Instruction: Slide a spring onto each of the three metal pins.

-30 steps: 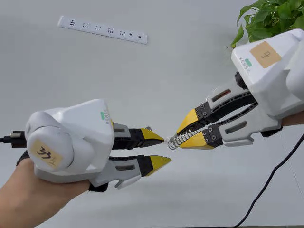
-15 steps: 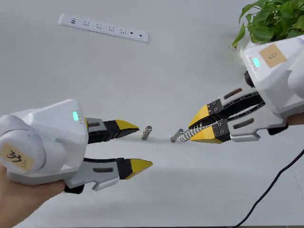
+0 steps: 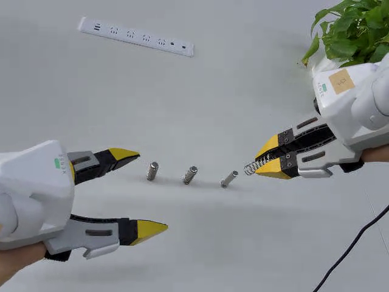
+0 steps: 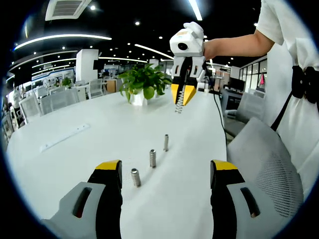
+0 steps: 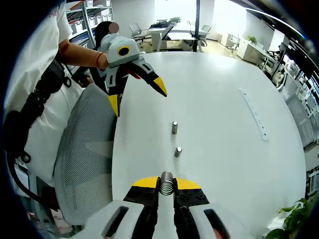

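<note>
A spring [image 3: 249, 168] is held pinched in the right gripper [image 3: 259, 165], just beside the bare third pin [image 3: 229, 179]; the middle pin [image 3: 191, 175] and end pin [image 3: 152, 171] are judged already fitted; the left gripper [image 3: 153, 190] is held spread and empty; next, the coil's bore must be lined up over the bare pin's tip.

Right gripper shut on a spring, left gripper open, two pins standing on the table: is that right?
Wrong on the count: three pins stand on the table, as the head view shows. The right gripper is shut on the spring and the left gripper is open.
</note>
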